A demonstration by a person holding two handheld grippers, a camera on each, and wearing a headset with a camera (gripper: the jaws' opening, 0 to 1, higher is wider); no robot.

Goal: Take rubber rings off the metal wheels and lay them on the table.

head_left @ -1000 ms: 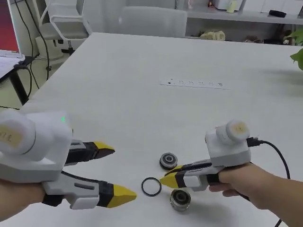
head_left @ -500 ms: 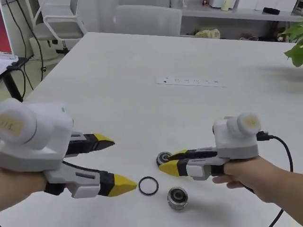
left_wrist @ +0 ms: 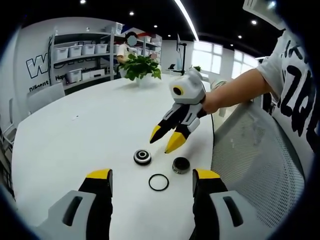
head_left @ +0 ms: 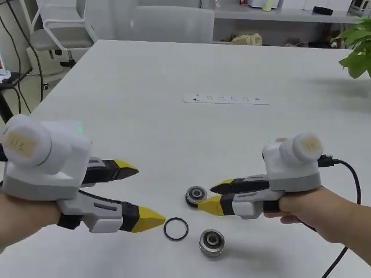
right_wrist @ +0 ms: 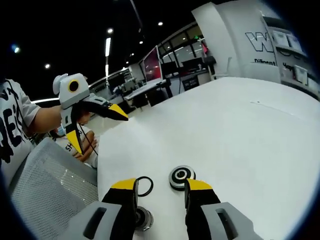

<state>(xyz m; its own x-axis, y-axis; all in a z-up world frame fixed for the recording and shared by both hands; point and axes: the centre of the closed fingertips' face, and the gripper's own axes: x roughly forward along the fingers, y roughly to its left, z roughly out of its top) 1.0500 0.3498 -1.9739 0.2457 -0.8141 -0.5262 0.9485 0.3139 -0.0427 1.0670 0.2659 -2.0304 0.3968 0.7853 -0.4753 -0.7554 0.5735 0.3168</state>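
- My left hand-held gripper [head_left: 144, 194] is spread wide and empty.
- My right hand-held gripper [head_left: 208, 196] is narrowly parted and empty, just beside the black-rimmed metal wheel [head_left: 196, 196].
- The thin black rubber ring [head_left: 175, 228] lies on the white table [head_left: 174, 116], at seven o'clock from that wheel.

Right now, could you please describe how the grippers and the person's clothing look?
The left gripper and right gripper have white-grey bodies and black jaws with pointed yellow tips. A black cable leaves the right one; a green light shows on the left. The person wears a white T-shirt with black lettering.
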